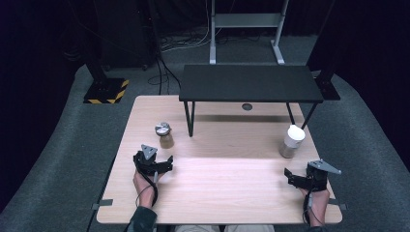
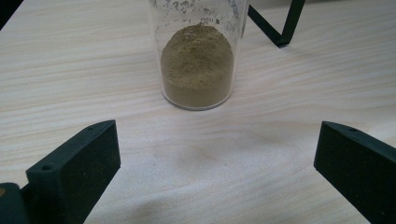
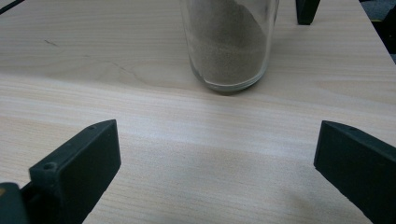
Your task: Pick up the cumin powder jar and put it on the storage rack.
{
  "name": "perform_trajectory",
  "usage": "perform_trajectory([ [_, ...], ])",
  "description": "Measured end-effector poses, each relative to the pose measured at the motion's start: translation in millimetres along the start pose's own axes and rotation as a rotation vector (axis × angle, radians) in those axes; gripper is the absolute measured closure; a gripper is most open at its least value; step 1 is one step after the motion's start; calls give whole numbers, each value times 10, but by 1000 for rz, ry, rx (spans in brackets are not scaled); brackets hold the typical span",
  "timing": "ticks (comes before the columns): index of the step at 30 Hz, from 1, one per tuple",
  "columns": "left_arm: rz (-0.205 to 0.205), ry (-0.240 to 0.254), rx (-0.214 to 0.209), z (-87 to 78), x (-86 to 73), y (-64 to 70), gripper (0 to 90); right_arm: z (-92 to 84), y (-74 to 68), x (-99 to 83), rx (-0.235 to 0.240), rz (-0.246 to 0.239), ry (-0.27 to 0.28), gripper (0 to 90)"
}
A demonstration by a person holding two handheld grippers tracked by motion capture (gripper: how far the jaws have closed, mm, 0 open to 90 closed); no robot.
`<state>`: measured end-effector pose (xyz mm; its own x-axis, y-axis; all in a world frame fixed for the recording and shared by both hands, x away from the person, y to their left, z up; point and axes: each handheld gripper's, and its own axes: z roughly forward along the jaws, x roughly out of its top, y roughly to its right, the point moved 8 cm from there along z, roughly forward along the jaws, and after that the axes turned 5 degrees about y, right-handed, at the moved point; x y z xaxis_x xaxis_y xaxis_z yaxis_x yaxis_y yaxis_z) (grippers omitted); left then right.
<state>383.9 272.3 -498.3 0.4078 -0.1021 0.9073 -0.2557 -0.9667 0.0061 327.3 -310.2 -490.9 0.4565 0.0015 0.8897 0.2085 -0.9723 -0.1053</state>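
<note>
Left hand-held gripper low over the desk, jaws spread wide, nothing between them. Brown-powder jar upright just beyond, near the black stand's left leg. Right hand-held gripper likewise wide and bare, white-lidded jar just ahead, by the stand's right leg.

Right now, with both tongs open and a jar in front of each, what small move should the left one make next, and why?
Probably ease the left tongs forward until the jar of olive-brown powder sits between the jaws, then close. The jaws stand wide open and empty, and in the left gripper view the jar stands upright just ahead of them, roughly centred, with bare wooden table in between.
</note>
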Motion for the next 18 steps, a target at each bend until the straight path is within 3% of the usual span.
perform_trajectory([
  [9, 18, -19, 2, 21, 21, 13, 0, -7, 11, -6, 6, 5, 8, 0],
  [18, 8, 4, 16, 76, 110, -31, 0, -13, 11, -11, 3, 9, 14, 0],
])
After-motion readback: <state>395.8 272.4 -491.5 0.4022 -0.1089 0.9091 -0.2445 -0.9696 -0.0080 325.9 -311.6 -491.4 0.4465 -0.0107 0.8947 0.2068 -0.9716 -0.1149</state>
